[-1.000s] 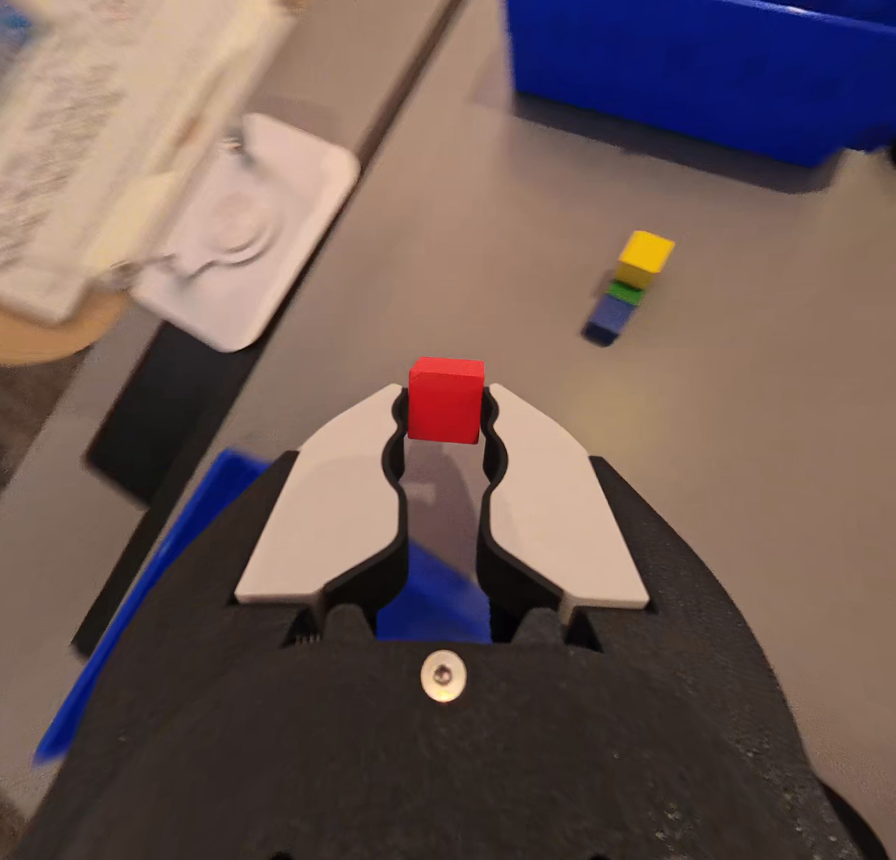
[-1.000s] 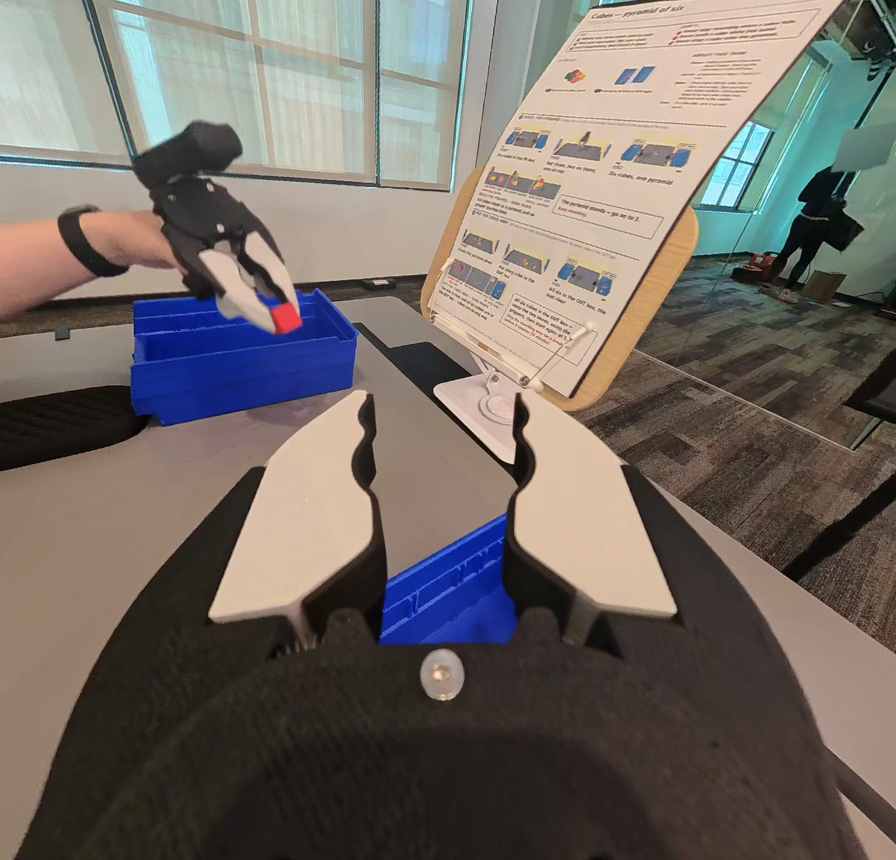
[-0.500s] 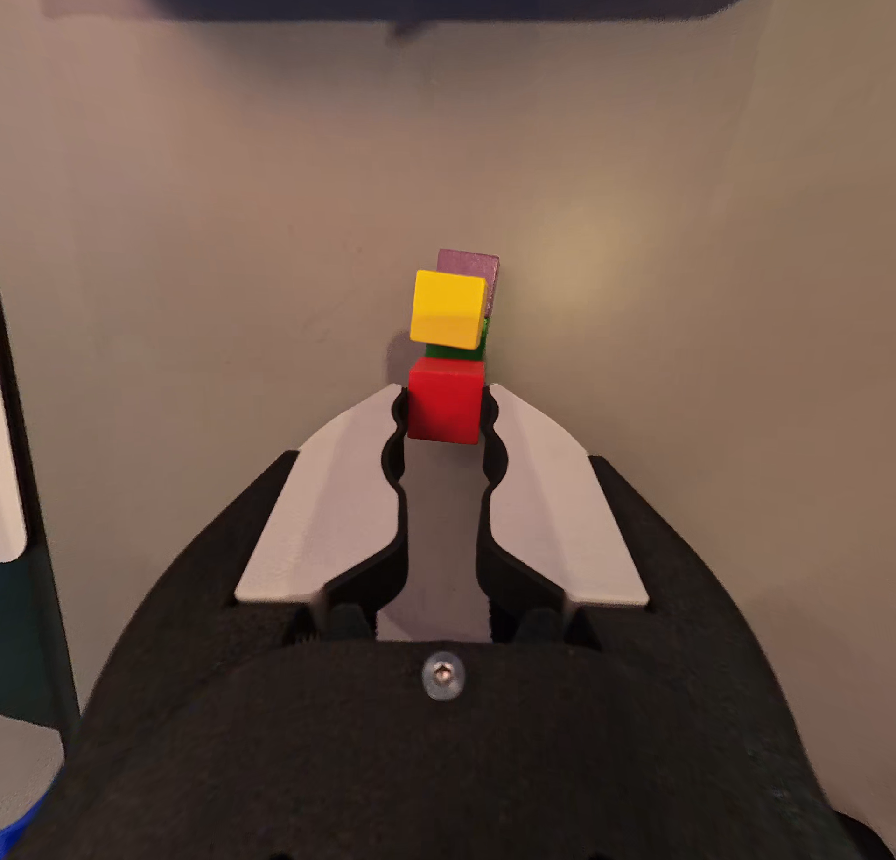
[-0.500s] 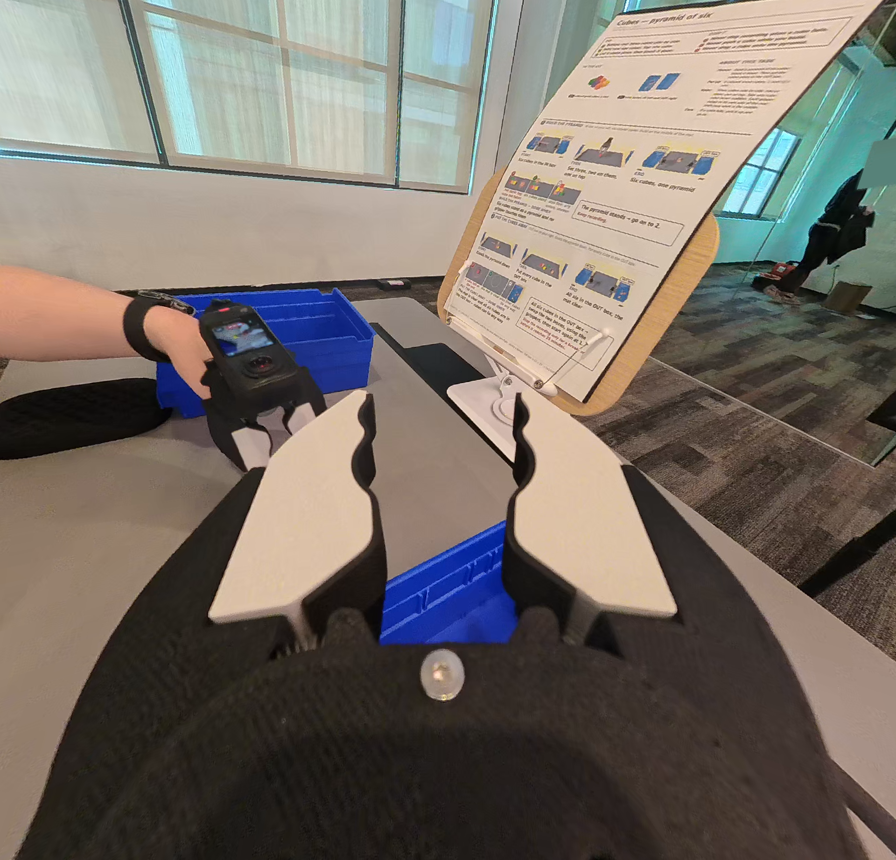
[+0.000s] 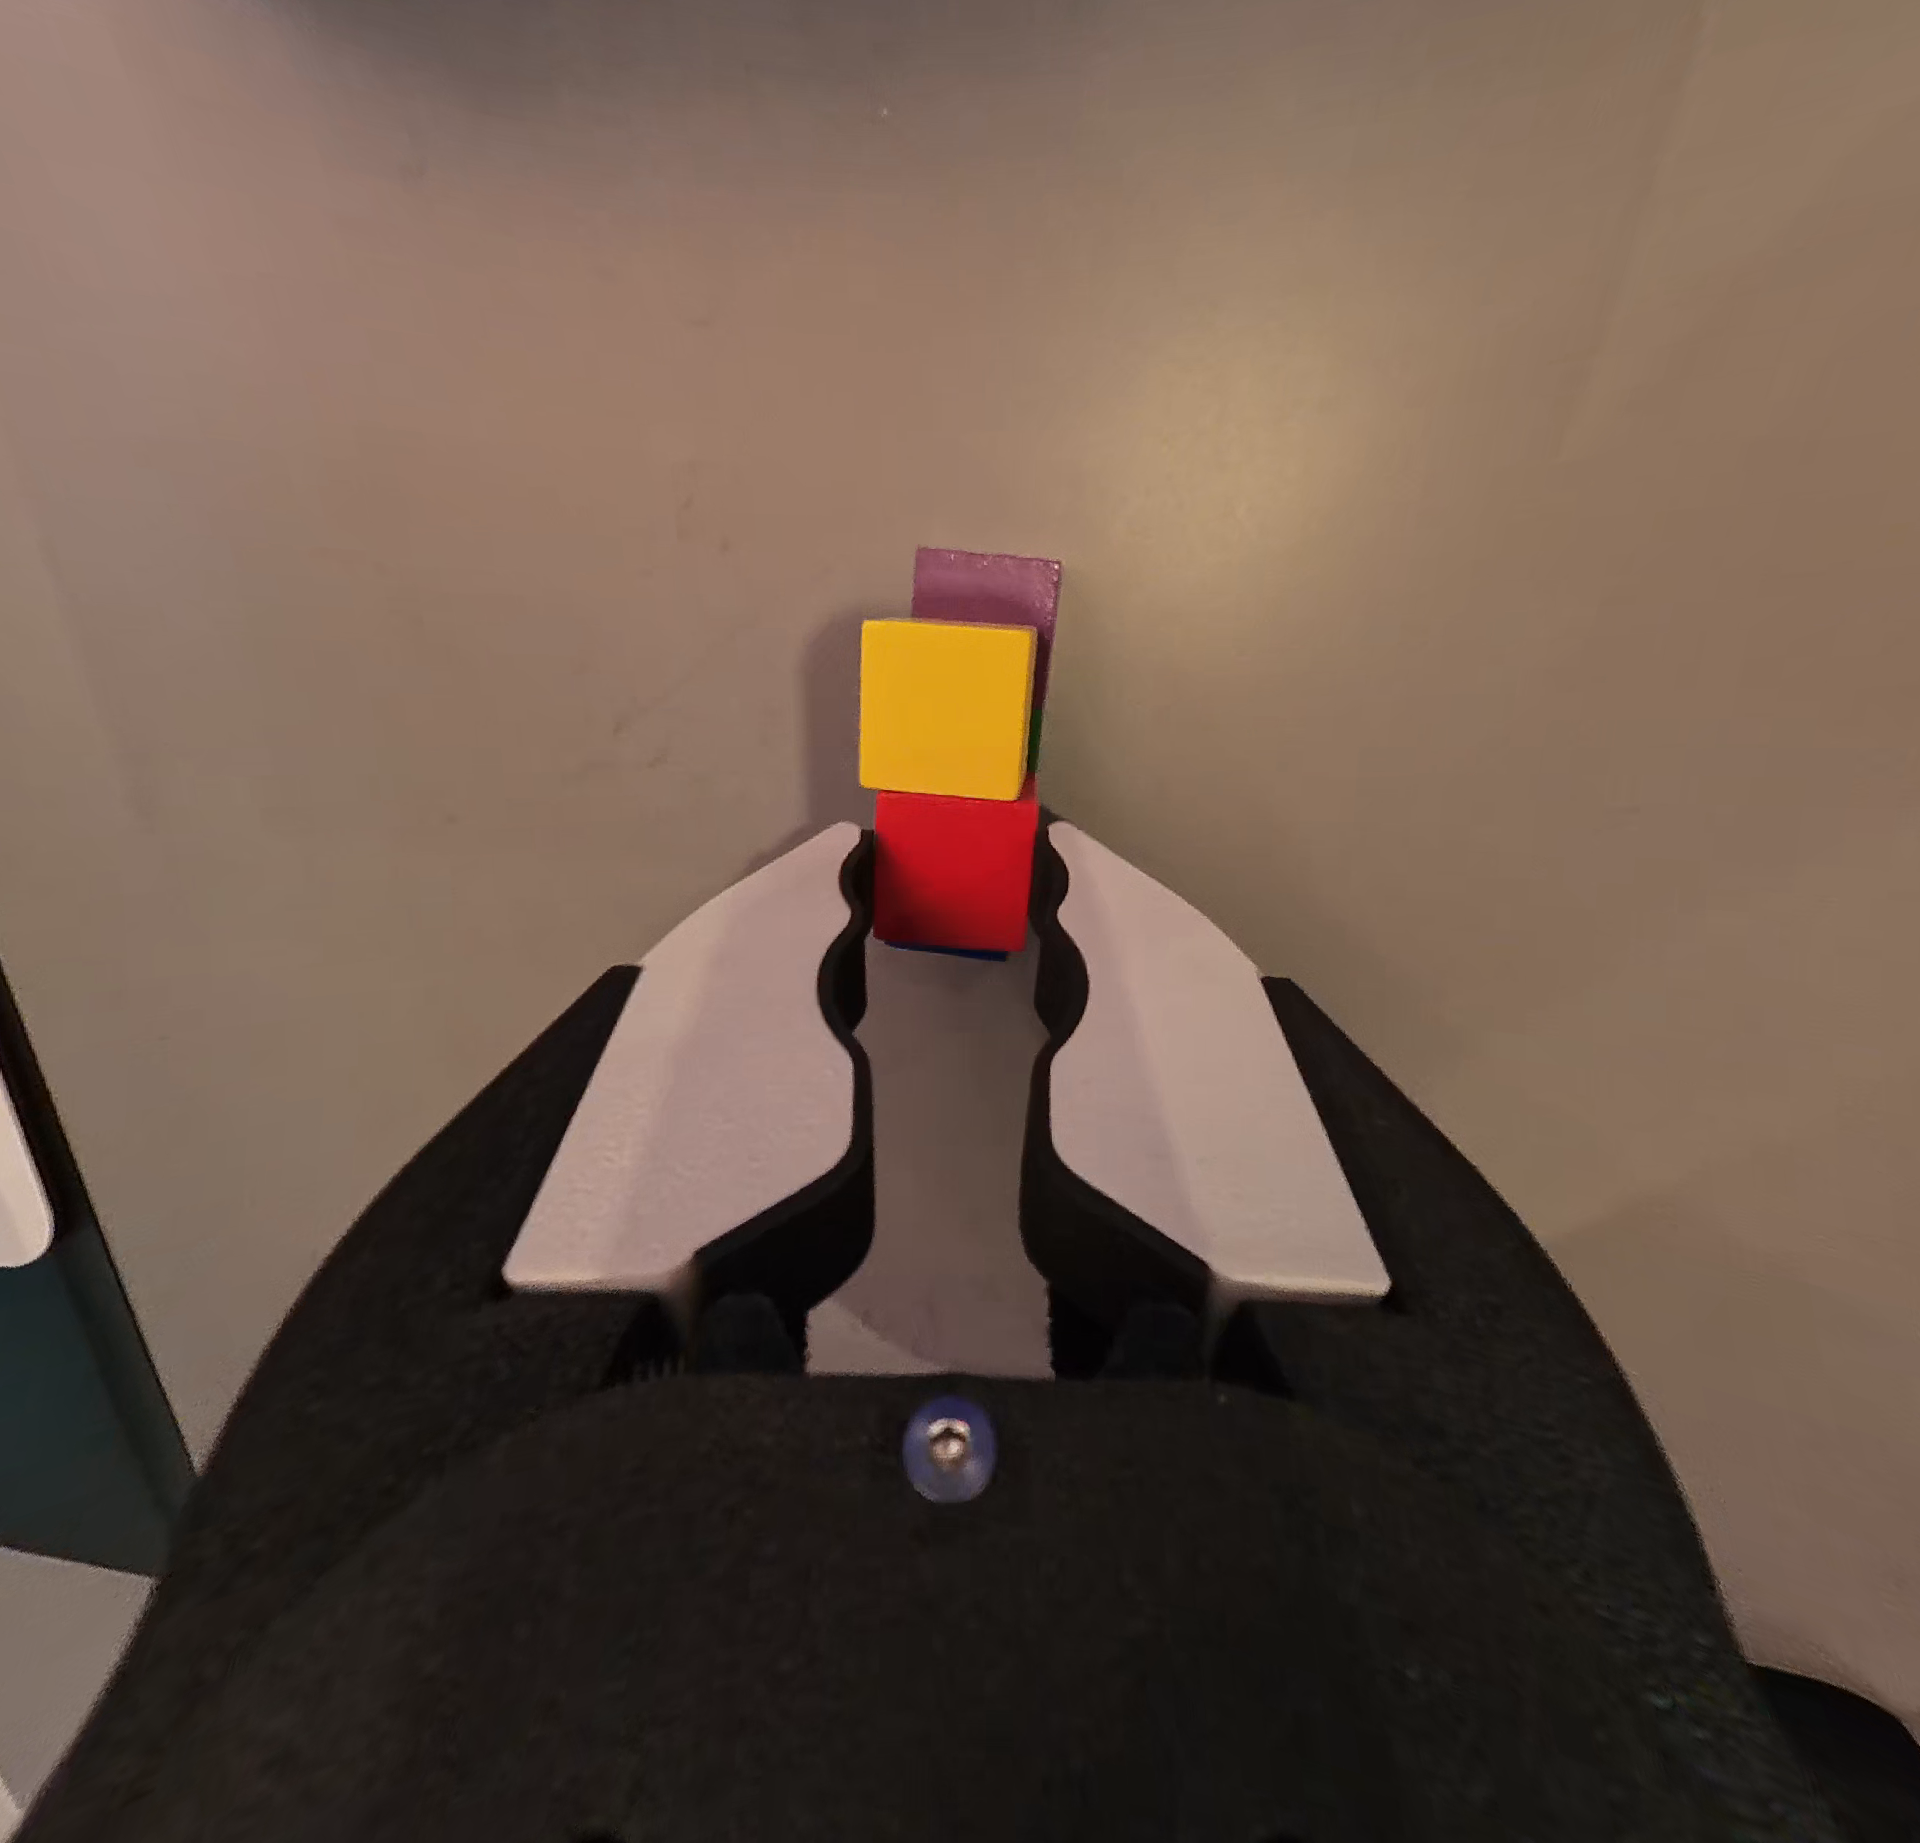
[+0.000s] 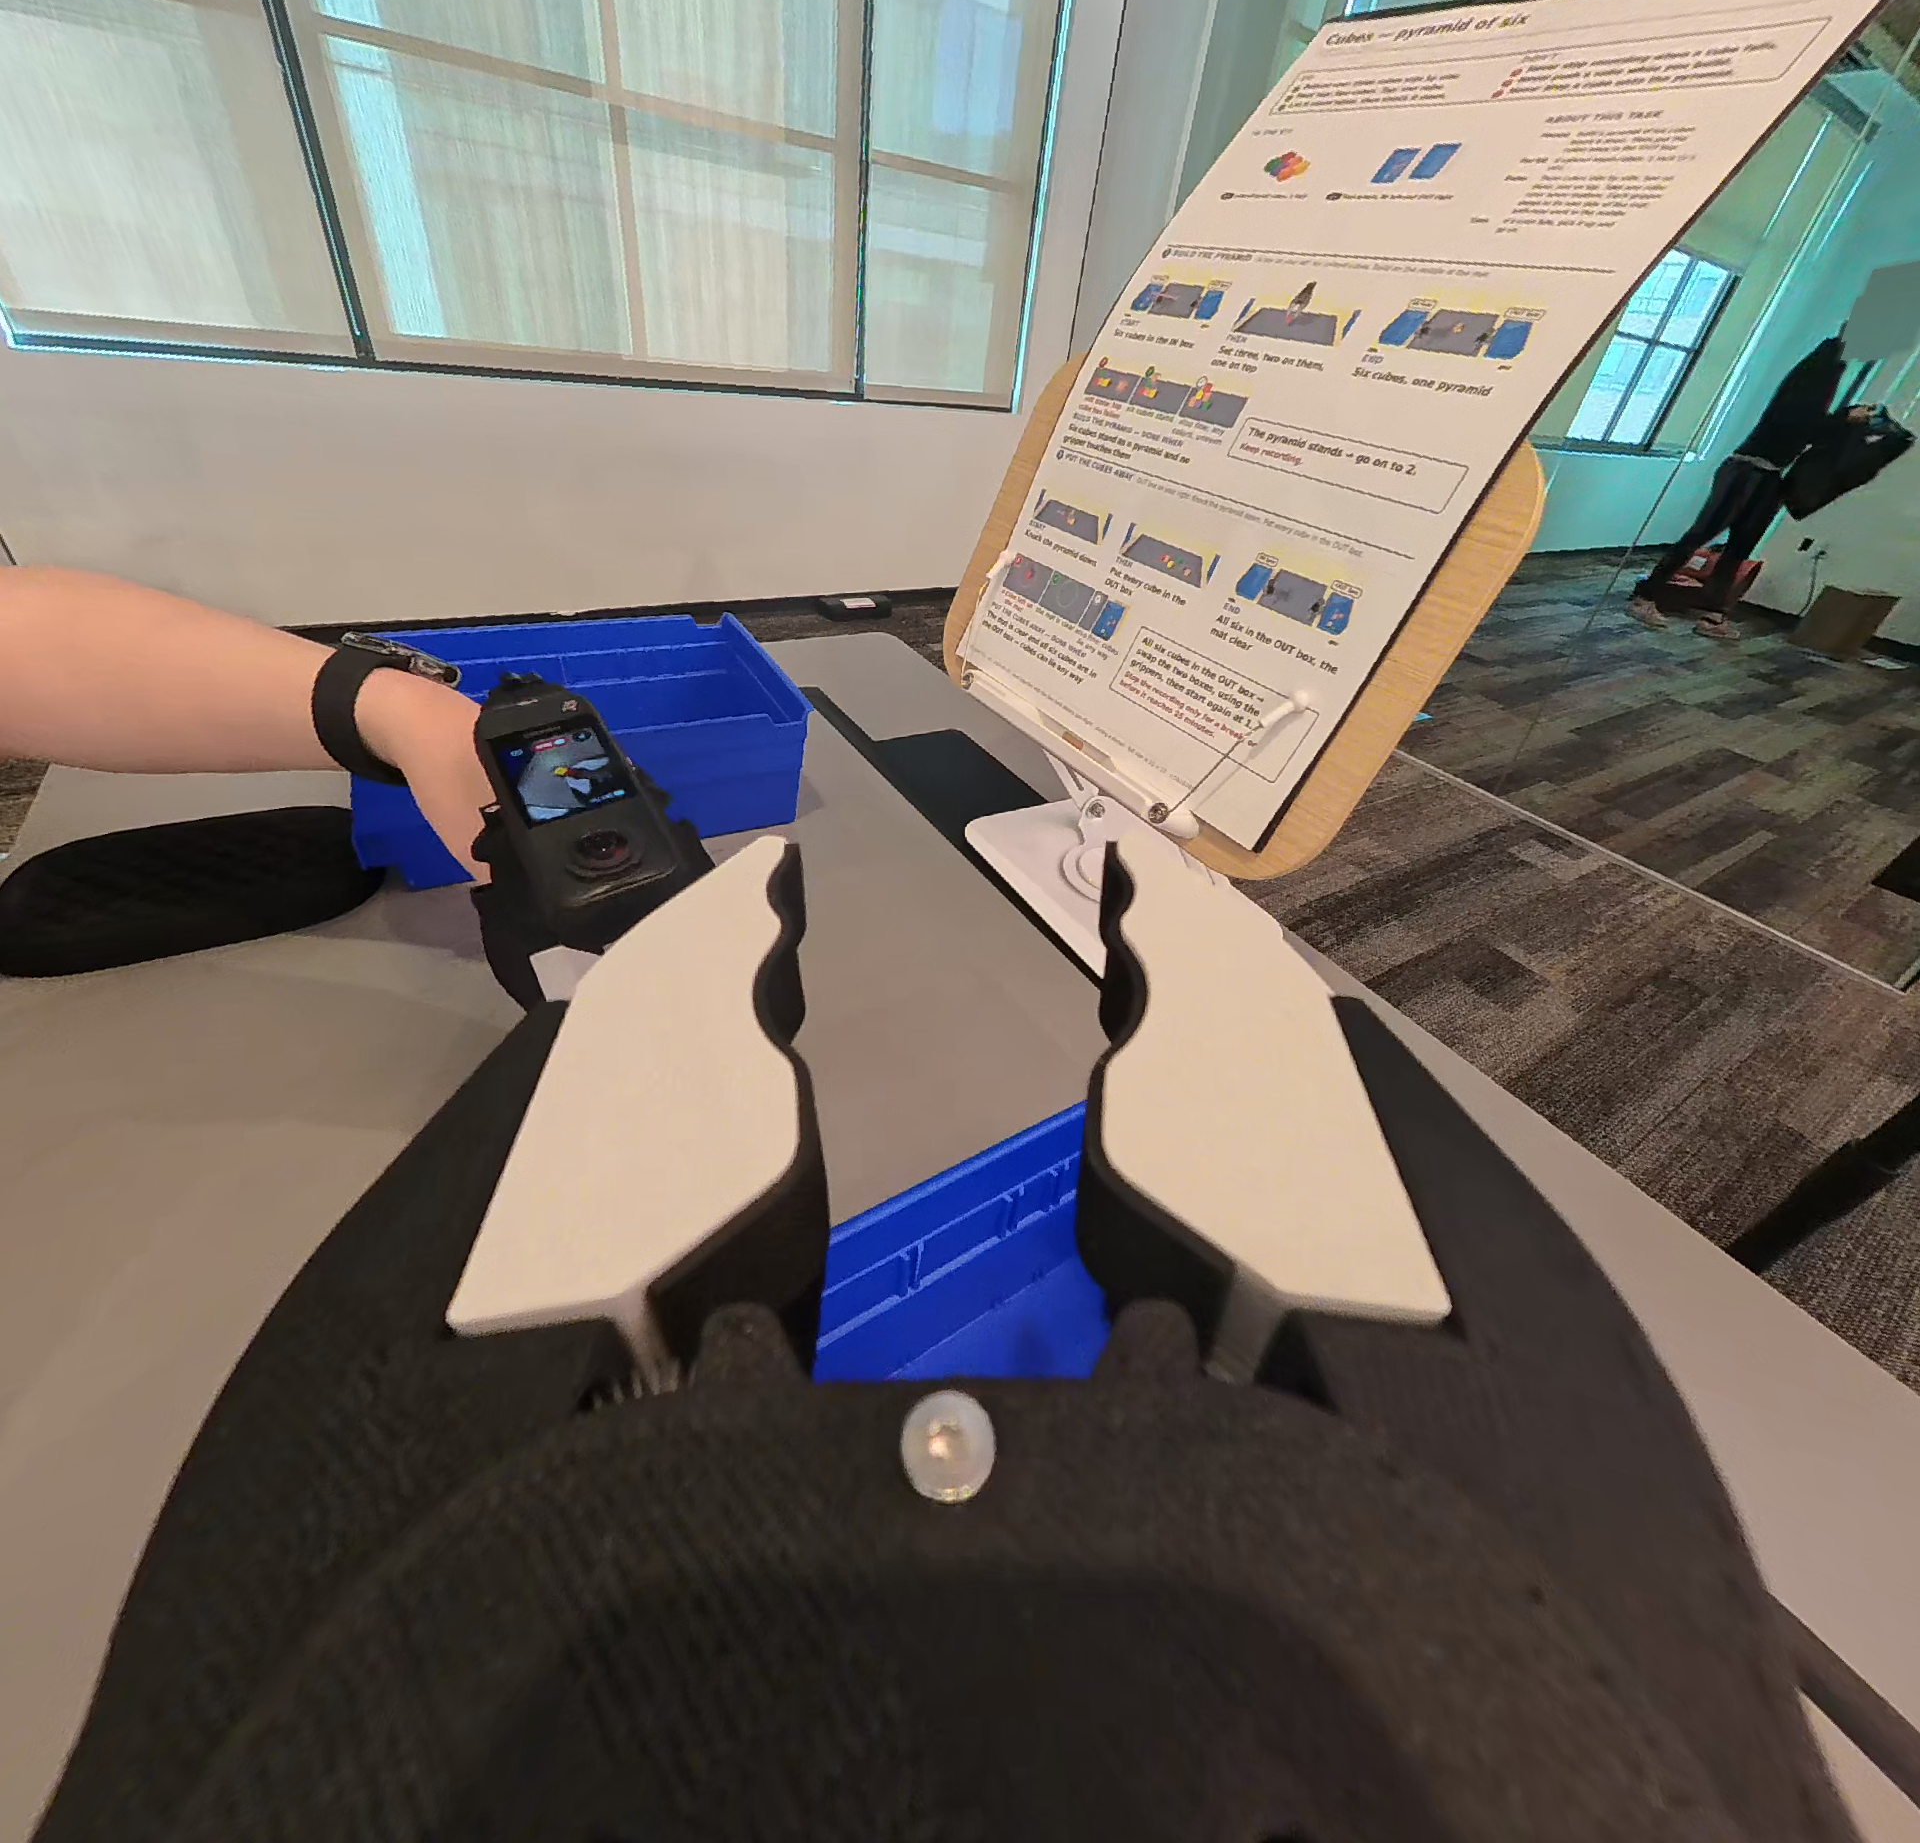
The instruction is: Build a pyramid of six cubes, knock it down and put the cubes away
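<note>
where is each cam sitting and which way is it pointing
Left wrist view: sits on the left gripper, looking steeply down at the grey table; its own fingers clamp the red cube beside the yellow cube.
Right wrist view: sits on the right gripper, facing level across the table toward the windows and instruction board; its fingers are spread with nothing between them.
Shared: the left gripper and the table.

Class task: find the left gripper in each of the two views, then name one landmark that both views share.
Left wrist view: the left gripper fills the lower half, its fingers on the red cube.
Right wrist view: it is at middle left, pointing down, fingertips hidden.
Shared landmark: the grey table.
</note>
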Motion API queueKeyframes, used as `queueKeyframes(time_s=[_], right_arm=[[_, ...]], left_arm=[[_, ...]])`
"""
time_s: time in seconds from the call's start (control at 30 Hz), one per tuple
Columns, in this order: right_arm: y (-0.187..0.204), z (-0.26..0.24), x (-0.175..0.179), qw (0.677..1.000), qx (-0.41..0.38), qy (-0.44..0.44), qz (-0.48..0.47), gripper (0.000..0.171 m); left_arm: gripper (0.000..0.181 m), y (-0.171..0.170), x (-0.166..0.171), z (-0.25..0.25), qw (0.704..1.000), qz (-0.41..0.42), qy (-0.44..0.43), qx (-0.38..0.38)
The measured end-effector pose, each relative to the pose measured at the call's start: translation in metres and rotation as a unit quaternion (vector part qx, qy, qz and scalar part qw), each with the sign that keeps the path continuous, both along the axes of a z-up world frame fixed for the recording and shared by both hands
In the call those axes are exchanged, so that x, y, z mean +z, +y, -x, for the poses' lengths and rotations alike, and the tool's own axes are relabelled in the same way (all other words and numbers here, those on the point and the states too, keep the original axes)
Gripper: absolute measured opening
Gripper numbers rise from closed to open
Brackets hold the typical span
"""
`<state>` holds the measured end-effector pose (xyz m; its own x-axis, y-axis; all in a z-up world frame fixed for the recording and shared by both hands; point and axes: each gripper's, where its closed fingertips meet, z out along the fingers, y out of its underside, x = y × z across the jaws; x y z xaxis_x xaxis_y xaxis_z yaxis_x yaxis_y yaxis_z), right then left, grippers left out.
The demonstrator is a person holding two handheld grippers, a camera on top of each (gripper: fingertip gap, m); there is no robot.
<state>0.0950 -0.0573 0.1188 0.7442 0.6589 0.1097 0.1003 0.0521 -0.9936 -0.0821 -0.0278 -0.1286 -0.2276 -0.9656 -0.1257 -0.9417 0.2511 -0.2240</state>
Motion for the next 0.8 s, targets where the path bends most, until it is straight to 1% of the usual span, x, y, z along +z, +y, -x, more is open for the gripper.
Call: queueKeyframes(time_s=[0.23,0.33,0.43,0.57,0.8], right_arm=[[0.002,0.001,-0.005,1.000,0.003,-0.003,0.011,0.056],[0.002,0.000,-0.005,1.000,0.003,-0.003,0.011,0.056],[0.002,0.000,-0.006,1.000,0.005,-0.002,0.012,0.056],[0.003,0.001,-0.010,1.000,0.007,-0.009,0.022,0.056],[0.003,0.005,-0.012,0.999,0.009,-0.020,0.025,0.056]], left_arm=[[0.028,0.000,0.000,0.001,1.000,0.021,0.006,0.011],[0.038,0.004,0.001,0.001,1.000,0.010,0.000,0.011],[0.043,0.006,0.002,0.003,1.000,0.004,-0.001,0.011],[0.041,0.009,0.003,0.005,1.000,-0.008,-0.009,0.016],[0.039,0.005,0.007,0.007,0.999,-0.004,-0.028,0.017]])
